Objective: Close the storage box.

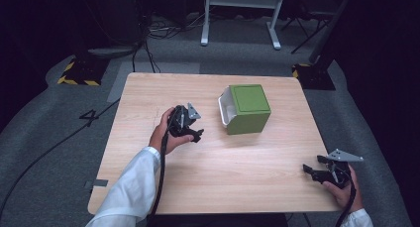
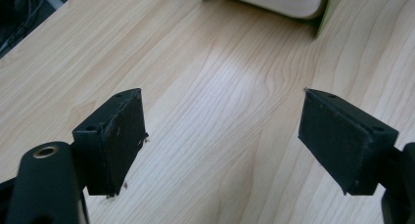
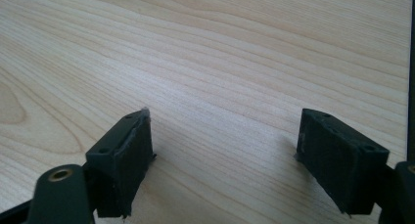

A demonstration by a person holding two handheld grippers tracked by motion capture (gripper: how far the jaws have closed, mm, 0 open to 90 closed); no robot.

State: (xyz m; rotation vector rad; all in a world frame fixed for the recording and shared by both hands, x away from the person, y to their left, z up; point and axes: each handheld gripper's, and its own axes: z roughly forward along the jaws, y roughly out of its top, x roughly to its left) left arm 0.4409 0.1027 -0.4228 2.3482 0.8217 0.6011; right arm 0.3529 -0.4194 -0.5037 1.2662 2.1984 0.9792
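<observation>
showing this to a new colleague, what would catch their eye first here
The green box with a white inner part open at its left side stands out most, sitting right of centre toward the far edge of the light wooden table. Next come the two black hand-held grippers: the left gripper just left of the box, the right gripper near the front right corner, both with jaws open and nothing between them.

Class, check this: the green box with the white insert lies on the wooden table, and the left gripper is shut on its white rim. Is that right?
Not quite. The green box does lie on the wooden table, but the left gripper is open with only bare wood between its pads, short of the white rim. The left gripper view shows this.
</observation>
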